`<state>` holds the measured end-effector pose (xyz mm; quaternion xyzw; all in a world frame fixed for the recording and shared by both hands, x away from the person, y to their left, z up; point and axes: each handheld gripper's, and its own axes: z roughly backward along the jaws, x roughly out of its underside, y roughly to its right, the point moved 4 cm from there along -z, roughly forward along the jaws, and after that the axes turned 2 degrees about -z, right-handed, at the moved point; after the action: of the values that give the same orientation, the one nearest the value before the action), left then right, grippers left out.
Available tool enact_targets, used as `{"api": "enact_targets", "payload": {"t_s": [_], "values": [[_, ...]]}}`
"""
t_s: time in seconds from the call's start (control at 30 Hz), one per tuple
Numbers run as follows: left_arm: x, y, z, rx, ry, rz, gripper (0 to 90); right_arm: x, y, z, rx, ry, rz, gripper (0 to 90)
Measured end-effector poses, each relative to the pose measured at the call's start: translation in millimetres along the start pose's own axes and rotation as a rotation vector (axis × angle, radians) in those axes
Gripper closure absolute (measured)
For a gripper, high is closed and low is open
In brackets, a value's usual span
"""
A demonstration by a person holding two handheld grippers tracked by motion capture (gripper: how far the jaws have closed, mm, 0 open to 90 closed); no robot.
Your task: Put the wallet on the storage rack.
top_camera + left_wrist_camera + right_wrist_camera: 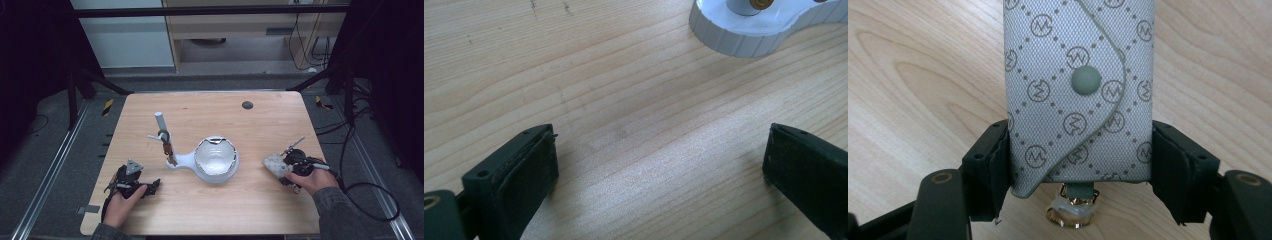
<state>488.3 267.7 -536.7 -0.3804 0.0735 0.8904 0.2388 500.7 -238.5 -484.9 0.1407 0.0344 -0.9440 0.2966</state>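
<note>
Grey pouch (1078, 95) beside white stand (210, 167)

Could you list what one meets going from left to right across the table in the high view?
Left tool → upright white post → white bowl → patterned grey pouch → right tool, shut on the pouch.

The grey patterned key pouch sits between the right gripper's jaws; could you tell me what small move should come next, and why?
Probably a short, straight lift. The right gripper has its pads pressed against both sides of the key pouch, which lies flat on the table with its snap flap shut. The white stand with the bowl is off to the left, and the left gripper rests open and empty.
</note>
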Motion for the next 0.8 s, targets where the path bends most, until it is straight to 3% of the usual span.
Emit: {"api": "enact_targets", "payload": {"t_s": [0.8], "values": [[0.2,0.2,0.3,0.0,-0.002,-0.002,0.6,-27.6,-20.5,51.1,0.049,0.034,0.127,31.5]]}}
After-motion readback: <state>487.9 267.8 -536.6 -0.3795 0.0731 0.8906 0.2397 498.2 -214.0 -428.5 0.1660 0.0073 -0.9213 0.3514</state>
